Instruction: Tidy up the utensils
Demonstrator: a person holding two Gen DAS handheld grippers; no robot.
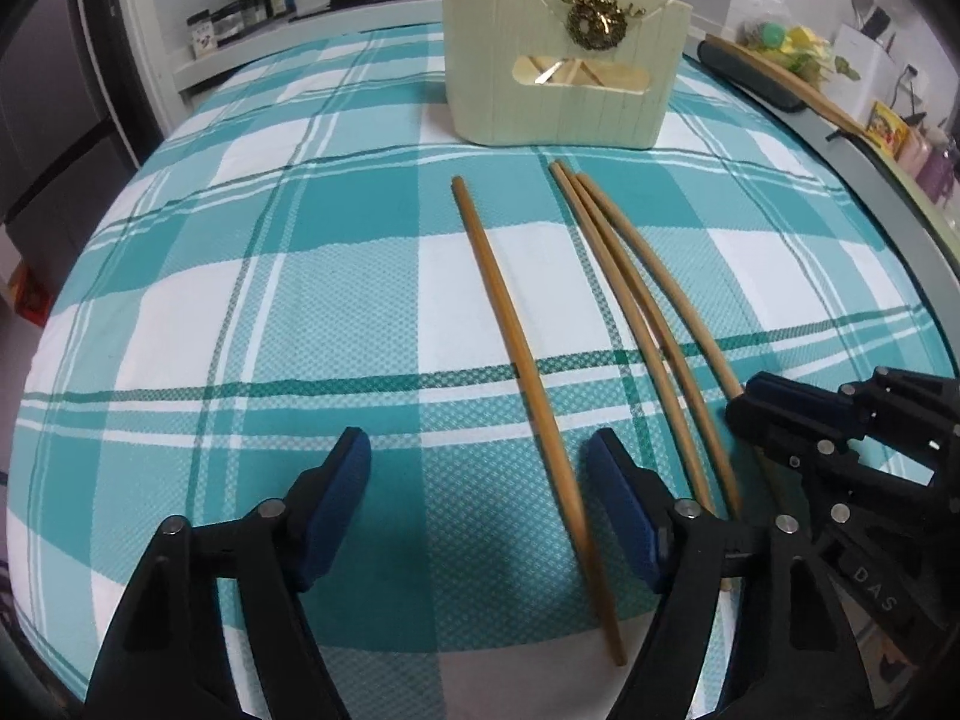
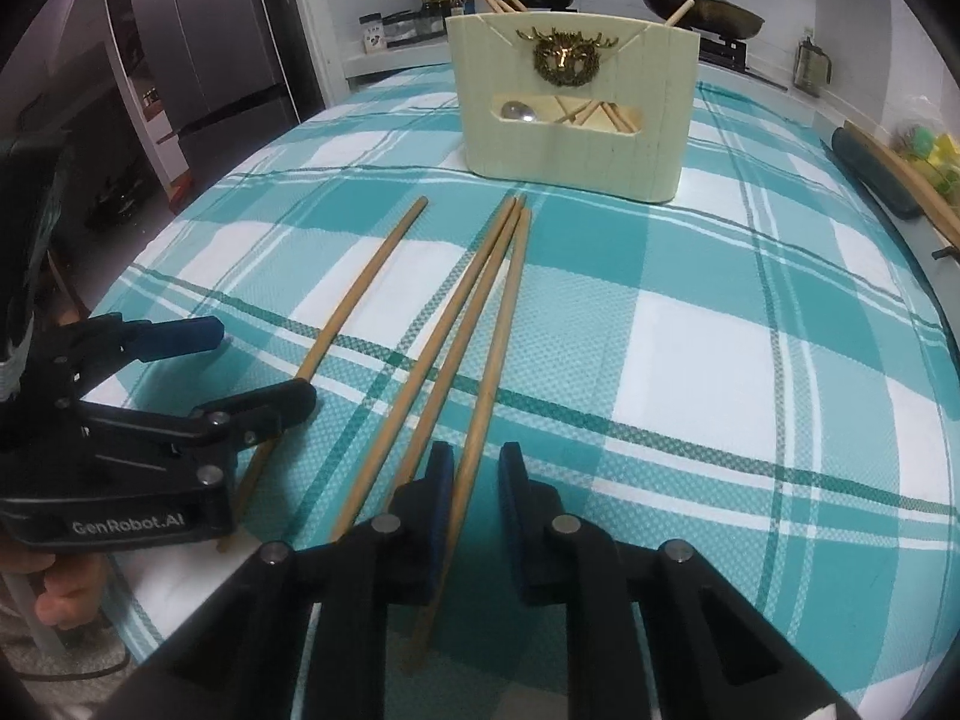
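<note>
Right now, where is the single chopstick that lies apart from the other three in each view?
Left wrist view: single chopstick runs centre to bottom, between this camera's tongs.
Right wrist view: single chopstick lies left of centre.
Shared landmark: the cream utensil holder stands beyond it.

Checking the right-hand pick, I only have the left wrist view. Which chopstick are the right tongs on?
Observer: The right tongs straddle the rightmost chopstick of the bunch of three.
Operator: Clamped?
Observer: Not yet. A gap shows between the stick and the right pad.
Operator: Anything in the holder besides chopsticks?
Observer: Yes, a spoon shows at the left end of the holder window.
</note>
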